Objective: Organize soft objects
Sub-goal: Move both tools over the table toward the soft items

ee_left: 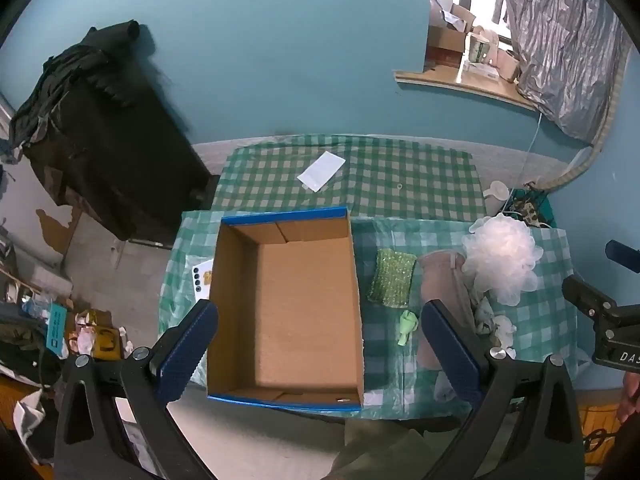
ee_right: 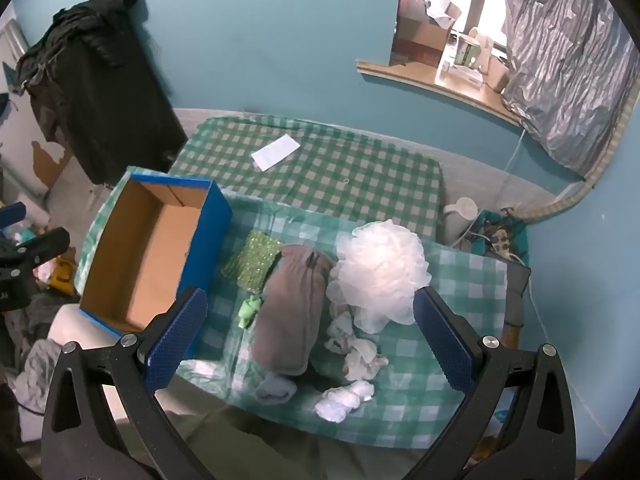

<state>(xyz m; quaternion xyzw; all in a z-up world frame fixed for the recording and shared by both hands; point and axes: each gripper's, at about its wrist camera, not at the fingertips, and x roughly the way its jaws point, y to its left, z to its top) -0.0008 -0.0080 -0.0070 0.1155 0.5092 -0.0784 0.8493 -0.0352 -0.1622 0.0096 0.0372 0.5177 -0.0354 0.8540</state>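
An empty cardboard box with blue outer walls sits on the checked cloth. To its right lie a green sparkly sponge, a small green scrap, a grey-brown cloth, a white mesh pouf and crumpled white socks. My left gripper hovers open above the box. High over the cloth and socks, my right gripper stands open. Neither holds anything.
A white paper lies on the far part of the green checked table. A black covered stand is at the left. Cluttered floor lies left of the table; cables lie at its right.
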